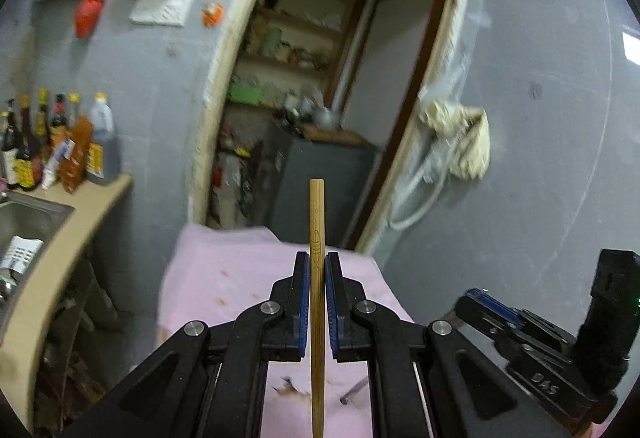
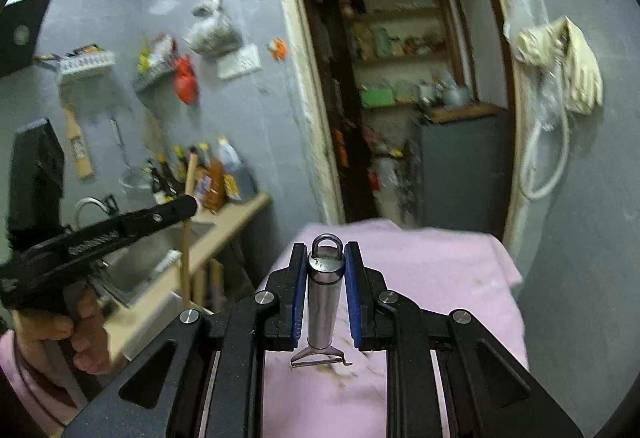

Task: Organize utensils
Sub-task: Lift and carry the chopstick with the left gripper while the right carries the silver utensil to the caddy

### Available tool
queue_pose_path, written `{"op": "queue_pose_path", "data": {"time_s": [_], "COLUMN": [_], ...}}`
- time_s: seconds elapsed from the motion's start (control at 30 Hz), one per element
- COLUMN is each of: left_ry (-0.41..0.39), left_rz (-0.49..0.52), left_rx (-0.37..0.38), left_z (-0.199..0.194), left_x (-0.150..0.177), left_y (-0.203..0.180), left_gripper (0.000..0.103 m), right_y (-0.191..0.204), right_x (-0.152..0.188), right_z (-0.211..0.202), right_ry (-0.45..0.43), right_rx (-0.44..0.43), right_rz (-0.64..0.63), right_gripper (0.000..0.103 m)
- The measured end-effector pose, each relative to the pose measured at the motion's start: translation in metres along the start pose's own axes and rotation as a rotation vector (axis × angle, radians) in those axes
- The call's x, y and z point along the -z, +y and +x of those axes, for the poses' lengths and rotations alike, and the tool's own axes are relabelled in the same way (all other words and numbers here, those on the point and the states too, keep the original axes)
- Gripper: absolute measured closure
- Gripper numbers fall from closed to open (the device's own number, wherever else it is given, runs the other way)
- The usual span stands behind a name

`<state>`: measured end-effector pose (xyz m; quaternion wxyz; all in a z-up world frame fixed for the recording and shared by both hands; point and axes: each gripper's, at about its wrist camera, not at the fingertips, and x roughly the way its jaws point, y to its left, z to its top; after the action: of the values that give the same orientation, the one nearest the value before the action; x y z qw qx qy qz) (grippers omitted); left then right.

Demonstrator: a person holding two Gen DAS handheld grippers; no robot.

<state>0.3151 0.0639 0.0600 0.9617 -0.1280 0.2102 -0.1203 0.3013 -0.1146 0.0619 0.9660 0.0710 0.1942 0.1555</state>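
My left gripper (image 1: 317, 266) is shut on a wooden chopstick (image 1: 317, 222) that stands upright between the blue pads, above the pink cloth (image 1: 224, 278). My right gripper (image 2: 325, 258) is shut on a steel peeler (image 2: 323, 302), handle ring up and blade down, above the same pink cloth (image 2: 440, 278). The right gripper shows at the lower right of the left wrist view (image 1: 492, 310). The left gripper shows at the left of the right wrist view (image 2: 188, 205), with the chopstick (image 2: 186, 238) hanging down through it.
A counter (image 1: 48, 266) with a steel sink (image 1: 24, 222) and sauce bottles (image 1: 60, 141) is at the left. A doorway (image 1: 328, 97) to a cluttered pantry lies ahead. A cream cloth (image 1: 464, 137) hangs on the grey wall at right. A small metal item (image 1: 354, 392) lies on the pink cloth.
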Motion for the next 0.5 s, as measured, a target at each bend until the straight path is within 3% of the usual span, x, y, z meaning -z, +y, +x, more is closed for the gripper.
{"op": "queue_pose_path", "data": {"time_s": [0.27,0.5], "left_ry": [-0.124,-0.193], "left_rz": [-0.034,-0.026], "left_rx": [-0.089,-0.166], "left_z": [-0.034,-0.049], "left_x": [-0.023,-0.014], "left_y": [0.039,0.058], "left_gripper": [0.095,0.095], "right_y": [0.059,0.101], "right_x": [-0.024,-0.014], "right_z": [0.002,0.013], "right_ry": [-0.066,-0.053], "right_rx": [-0.161,-0.228], "right_rz": [-0.054,-0.117], "right_gripper": [0.087,0.087]}}
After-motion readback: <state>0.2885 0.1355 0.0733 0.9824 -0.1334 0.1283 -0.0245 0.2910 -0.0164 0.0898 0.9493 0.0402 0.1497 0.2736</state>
